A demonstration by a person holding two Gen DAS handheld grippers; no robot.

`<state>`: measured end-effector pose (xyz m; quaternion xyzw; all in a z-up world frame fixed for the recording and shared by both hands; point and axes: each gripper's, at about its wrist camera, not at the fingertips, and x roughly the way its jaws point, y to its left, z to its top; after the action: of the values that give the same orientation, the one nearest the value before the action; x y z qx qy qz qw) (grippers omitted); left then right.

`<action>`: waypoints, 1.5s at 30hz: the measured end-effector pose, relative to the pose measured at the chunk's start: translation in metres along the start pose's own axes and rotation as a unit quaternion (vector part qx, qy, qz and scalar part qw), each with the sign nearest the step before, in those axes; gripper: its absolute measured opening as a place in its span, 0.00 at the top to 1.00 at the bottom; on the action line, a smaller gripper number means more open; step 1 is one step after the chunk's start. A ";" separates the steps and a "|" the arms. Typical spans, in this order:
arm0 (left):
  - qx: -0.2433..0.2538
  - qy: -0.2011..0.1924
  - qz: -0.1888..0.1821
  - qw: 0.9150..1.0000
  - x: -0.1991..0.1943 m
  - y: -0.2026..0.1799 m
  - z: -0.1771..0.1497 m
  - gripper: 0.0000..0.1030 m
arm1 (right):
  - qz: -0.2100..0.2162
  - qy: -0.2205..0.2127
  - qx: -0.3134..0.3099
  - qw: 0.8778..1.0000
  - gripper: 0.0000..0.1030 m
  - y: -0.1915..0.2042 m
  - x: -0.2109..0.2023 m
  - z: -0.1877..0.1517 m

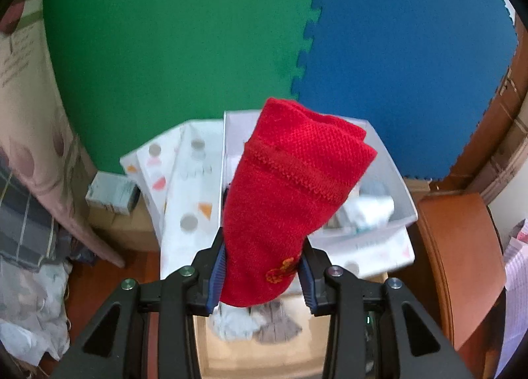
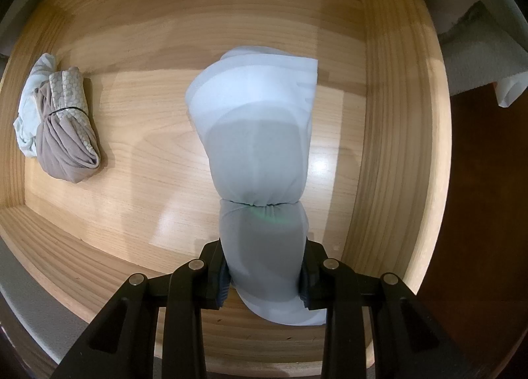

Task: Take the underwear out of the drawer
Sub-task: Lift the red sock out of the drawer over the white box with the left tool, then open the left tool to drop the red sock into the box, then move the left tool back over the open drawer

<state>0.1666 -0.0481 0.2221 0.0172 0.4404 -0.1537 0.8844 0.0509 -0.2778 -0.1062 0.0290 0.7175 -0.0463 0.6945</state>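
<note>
- The left claw [image 1: 262,275] is clamped on a red roll [image 1: 290,181] of knitted underwear, held up above a white bin [image 1: 401,187] that stands beyond it. The pads bite only the near end, and most of the roll sticks out past the fingertips. That long overhang could let it sag or slip out, likely if the hand swings fast.
- The red roll also hides much of the bin from this view, so a release could miss the opening and land on the patterned lid [image 1: 184,187] to the left.
- The right claw [image 2: 264,275] points down into the wooden drawer [image 2: 396,134] and is closed on a pale blue roll [image 2: 260,154], again at its near end. A thin band cinches the roll just beyond the fingertips.
- The far end of the blue roll looks loose and flared. I judge it could unfold or drag on the drawer's wall on the way out.
- A taupe bundle [image 2: 62,128] lies at the drawer's far left, well apart from both claws, still to be taken.
</note>
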 end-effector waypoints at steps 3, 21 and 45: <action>0.004 -0.002 0.003 1.000 0.016 -0.001 0.019 0.63 | 0.005 0.000 0.004 1.000 0.72 -0.004 0.000 0.001; 0.019 0.054 0.034 0.998 0.130 -0.003 0.019 0.56 | 0.016 -0.001 0.012 1.000 0.72 -0.023 0.002 0.000; 0.056 0.026 0.033 0.998 0.047 -0.001 -0.005 0.48 | 0.018 -0.023 0.035 0.999 0.72 -0.031 -0.006 -0.011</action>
<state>0.1890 -0.0605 0.1820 0.0851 0.4529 -0.1479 0.8751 0.0365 -0.3076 -0.0989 0.0649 0.6988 -0.0596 0.7099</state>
